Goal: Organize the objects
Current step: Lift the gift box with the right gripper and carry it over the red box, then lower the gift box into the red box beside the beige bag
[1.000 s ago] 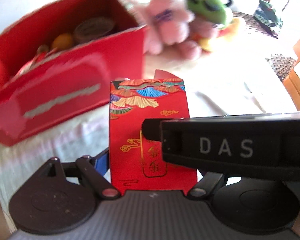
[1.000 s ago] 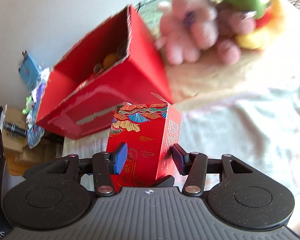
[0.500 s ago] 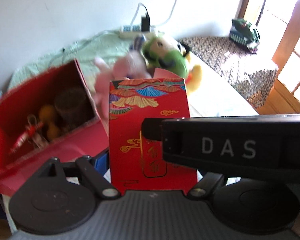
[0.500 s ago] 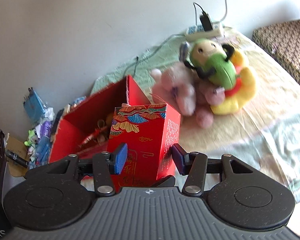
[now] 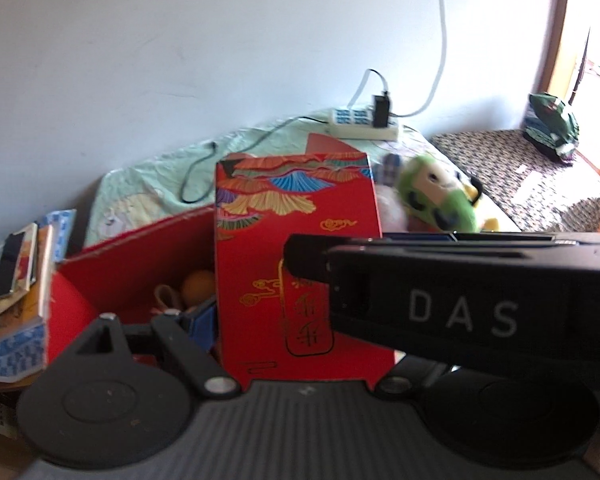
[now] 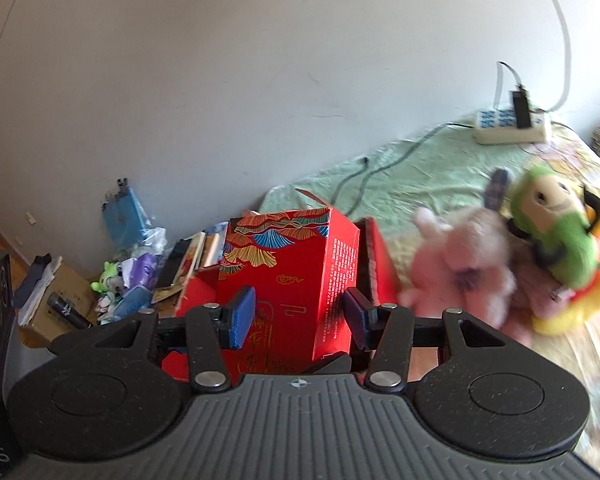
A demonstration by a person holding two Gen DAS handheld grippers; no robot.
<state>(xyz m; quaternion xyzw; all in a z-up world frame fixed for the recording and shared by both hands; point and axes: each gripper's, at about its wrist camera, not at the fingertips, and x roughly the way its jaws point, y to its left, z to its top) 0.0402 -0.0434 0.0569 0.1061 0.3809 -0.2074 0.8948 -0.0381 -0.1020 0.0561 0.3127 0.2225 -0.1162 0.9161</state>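
A small red carton [image 5: 292, 264] with fan patterns and gold lettering stands upright between the fingers of both grippers. My left gripper [image 5: 300, 320] is shut on it; its right finger is hidden behind the black body of the right gripper marked DAS [image 5: 460, 312]. In the right wrist view the carton [image 6: 292, 276] sits between the blue pads [image 6: 240, 316], and my right gripper [image 6: 298, 316] is shut on it. Behind and below the carton lies a large open red box [image 5: 132, 256], also seen as the large red box [image 6: 376, 268], holding an orange ball [image 5: 198, 286] and small items.
A green plush toy [image 6: 556, 232] and a pink plush toy [image 6: 464, 264] lie on the bed's green sheet [image 6: 412, 168]. A white power strip [image 5: 360, 122] with cables sits by the wall. Books [image 5: 20, 272] and floor clutter [image 6: 128, 276] are at the left.
Both grippers have tilted upward with the small carton still held; the wall now fills the upper view. The large red box has dropped lower behind the carton.
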